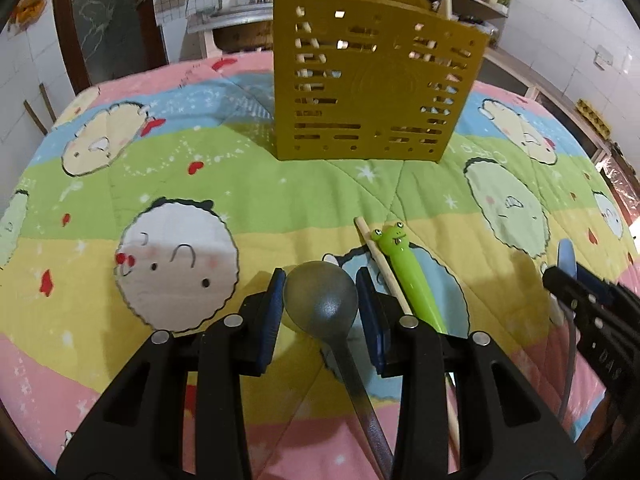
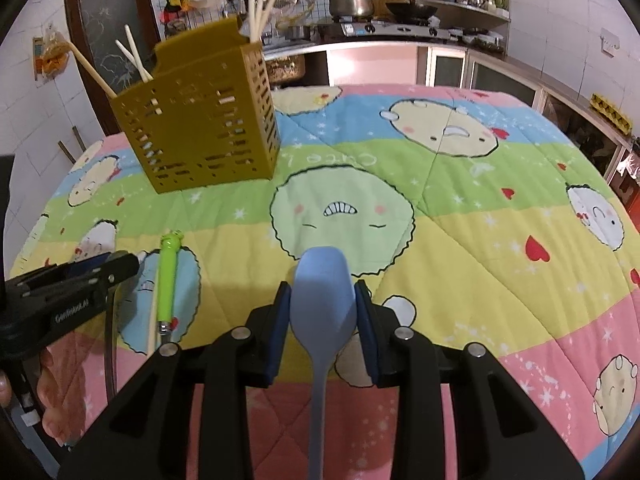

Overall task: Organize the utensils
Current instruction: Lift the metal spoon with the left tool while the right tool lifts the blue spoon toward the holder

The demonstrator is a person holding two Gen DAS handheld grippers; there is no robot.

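My left gripper (image 1: 320,308) is shut on a dark grey spoon (image 1: 324,300), its bowl between the blue pads, held above the quilt. My right gripper (image 2: 322,308) is shut on a light blue spoon (image 2: 322,292), bowl forward. A slotted mustard-yellow utensil holder (image 1: 372,80) stands upright at the far middle of the table and holds several pale chopsticks; it also shows in the right wrist view (image 2: 200,120). A green frog-headed utensil (image 1: 408,272) and a single wooden chopstick (image 1: 384,268) lie on the quilt just right of my left gripper.
A colourful cartoon quilt (image 2: 460,240) covers the table. Behind it are a kitchen counter with a stove, a pot (image 2: 352,2) and shelves. A dark door (image 2: 104,40) stands at the back left.
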